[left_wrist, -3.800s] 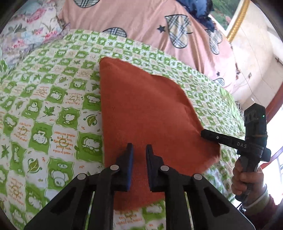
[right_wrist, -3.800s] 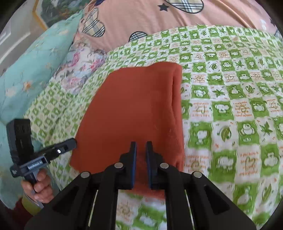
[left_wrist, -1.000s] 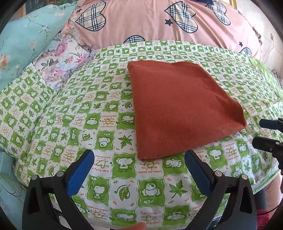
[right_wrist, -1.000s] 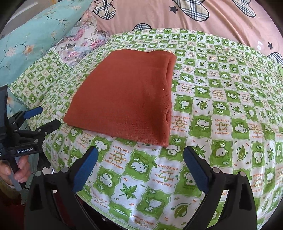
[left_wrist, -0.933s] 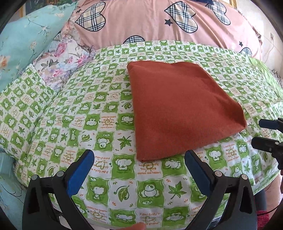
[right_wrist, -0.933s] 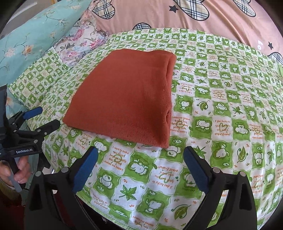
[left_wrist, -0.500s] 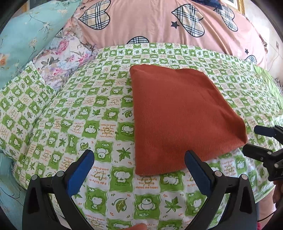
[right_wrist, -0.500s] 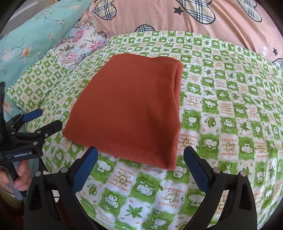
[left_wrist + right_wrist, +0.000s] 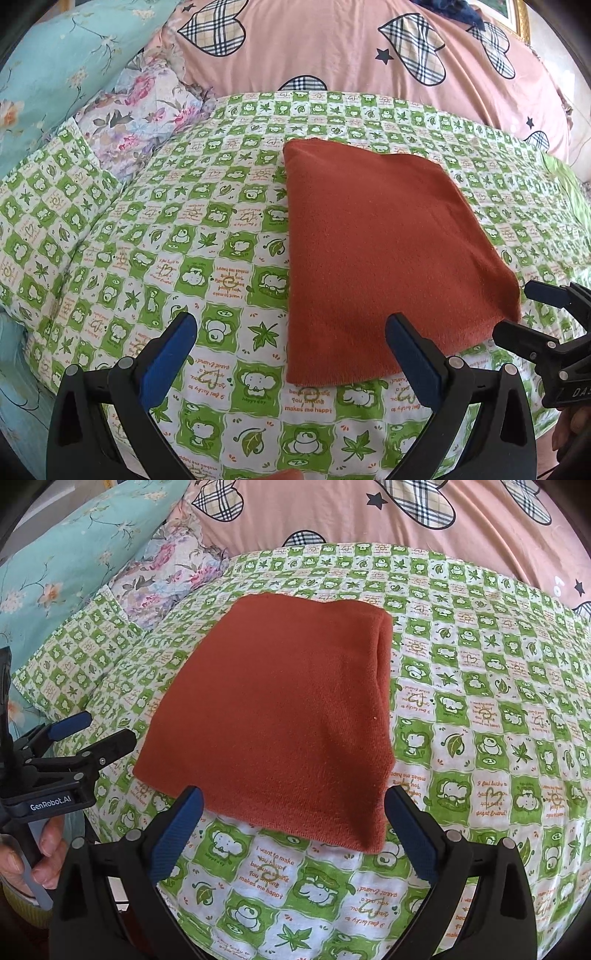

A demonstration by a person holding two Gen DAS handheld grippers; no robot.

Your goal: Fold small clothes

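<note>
A rust-orange garment (image 9: pixel 380 251) lies folded into a flat rectangle on the green-and-white checked sheet (image 9: pixel 177 266). In the right wrist view the garment (image 9: pixel 288 716) has its thick folded edge on the right. My left gripper (image 9: pixel 291 336) is open and empty, its near edge of the garment between the fingers. My right gripper (image 9: pixel 293 812) is open and empty, just before the garment's near edge. The right gripper also shows at the right of the left wrist view (image 9: pixel 517 314), and the left gripper at the left of the right wrist view (image 9: pixel 99 734), both open.
A pink duvet with plaid hearts (image 9: pixel 332 55) lies behind the sheet. A floral pillow (image 9: pixel 147 110) and a light-blue pillow (image 9: pixel 55 66) lie at the back left. The bed's front edge (image 9: pixel 122 853) runs close below the grippers.
Both grippers, shut on the garment 3.8 s ago, now stand open. Over the last second both have moved closer to the garment's near edge. The garment has not moved.
</note>
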